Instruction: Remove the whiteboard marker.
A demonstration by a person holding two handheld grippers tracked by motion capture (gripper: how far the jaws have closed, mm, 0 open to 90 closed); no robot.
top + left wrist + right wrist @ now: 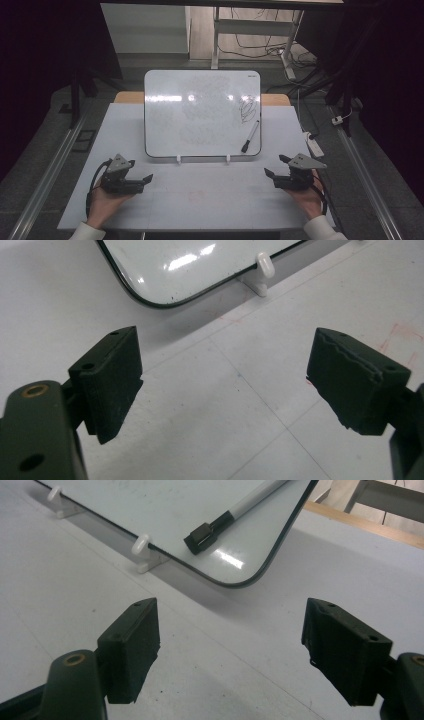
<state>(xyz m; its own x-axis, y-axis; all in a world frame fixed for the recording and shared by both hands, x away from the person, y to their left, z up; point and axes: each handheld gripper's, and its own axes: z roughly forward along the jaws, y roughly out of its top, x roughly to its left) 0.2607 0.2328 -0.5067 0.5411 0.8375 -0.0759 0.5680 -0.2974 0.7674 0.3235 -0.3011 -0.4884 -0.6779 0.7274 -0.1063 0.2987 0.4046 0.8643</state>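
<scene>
On the whiteboard's (pixel 202 113) lower right corner lies the marker (pixel 250 136). Both grippers, left (pixel 141 180) and right (pixel 274 170), sit below the whiteboard, jaws wide, holding nothing. Right one's closest; probably best to grab mid-barrel.

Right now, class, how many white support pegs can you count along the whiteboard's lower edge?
2: a left peg and a right peg, both under the bottom edge of the whiteboard. Others may be hidden behind it.

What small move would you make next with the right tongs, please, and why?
Probably reach the right tongs forward to the marker on the whiteboard. They are open and empty, the marker lies nearest them, and a scribble sits beside it.
</scene>
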